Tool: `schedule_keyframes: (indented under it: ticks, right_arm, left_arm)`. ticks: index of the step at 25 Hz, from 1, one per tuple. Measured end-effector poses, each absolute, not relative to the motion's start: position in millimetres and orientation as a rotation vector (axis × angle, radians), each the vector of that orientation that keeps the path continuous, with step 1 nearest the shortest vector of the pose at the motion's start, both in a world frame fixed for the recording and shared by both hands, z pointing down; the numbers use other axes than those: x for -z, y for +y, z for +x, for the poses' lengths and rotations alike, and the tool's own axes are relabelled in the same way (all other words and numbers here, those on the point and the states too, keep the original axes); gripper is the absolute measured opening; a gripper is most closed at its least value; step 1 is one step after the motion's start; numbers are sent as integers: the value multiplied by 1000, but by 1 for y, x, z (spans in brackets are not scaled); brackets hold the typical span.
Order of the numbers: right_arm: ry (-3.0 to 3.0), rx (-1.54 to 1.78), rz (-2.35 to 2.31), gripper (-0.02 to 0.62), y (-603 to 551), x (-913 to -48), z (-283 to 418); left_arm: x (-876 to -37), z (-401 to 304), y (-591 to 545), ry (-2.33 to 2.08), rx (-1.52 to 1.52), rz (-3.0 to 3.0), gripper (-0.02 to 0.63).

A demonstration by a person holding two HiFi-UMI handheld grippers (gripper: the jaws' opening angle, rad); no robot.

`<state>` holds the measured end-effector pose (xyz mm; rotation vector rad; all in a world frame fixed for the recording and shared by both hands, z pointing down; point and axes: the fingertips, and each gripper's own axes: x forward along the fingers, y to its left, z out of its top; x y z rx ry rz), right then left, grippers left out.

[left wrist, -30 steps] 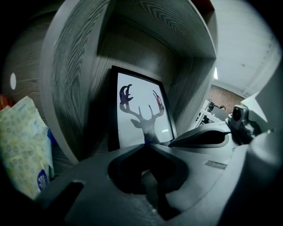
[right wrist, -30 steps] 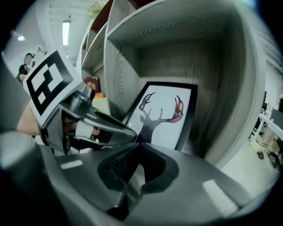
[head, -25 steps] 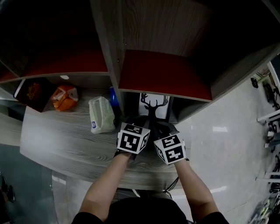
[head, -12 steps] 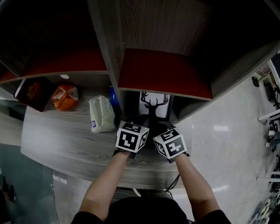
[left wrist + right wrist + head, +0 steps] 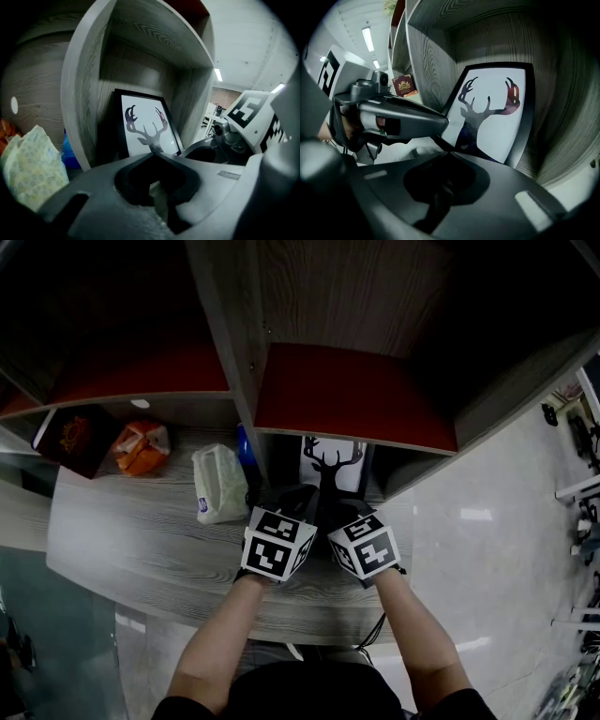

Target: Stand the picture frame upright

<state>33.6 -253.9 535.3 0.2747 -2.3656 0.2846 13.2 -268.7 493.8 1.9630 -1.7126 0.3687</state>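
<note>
Where the left hand-held gripper [image 5: 153, 154] points, the picture frame [image 5: 144, 123] stands.

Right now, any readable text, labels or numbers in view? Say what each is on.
No legible words in any view.
Maroon box: gold emblem, print too small to read.
Tissue pack: small label near one end, blurred.
Orange packet: print unreadable.
Picture frame: deer silhouette only, no text.
Marker cubes: black-and-white square codes, no words.
</note>
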Motion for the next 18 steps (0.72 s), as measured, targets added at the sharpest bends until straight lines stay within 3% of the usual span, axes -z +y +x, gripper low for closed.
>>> schedule_keyframes:
  ticks: [18]
  right_arm:
    - [-2374,-247,355,0,-279,-534,21]
  left_arm:
    - [-498,5,-260,-1736,-394,1932,-2]
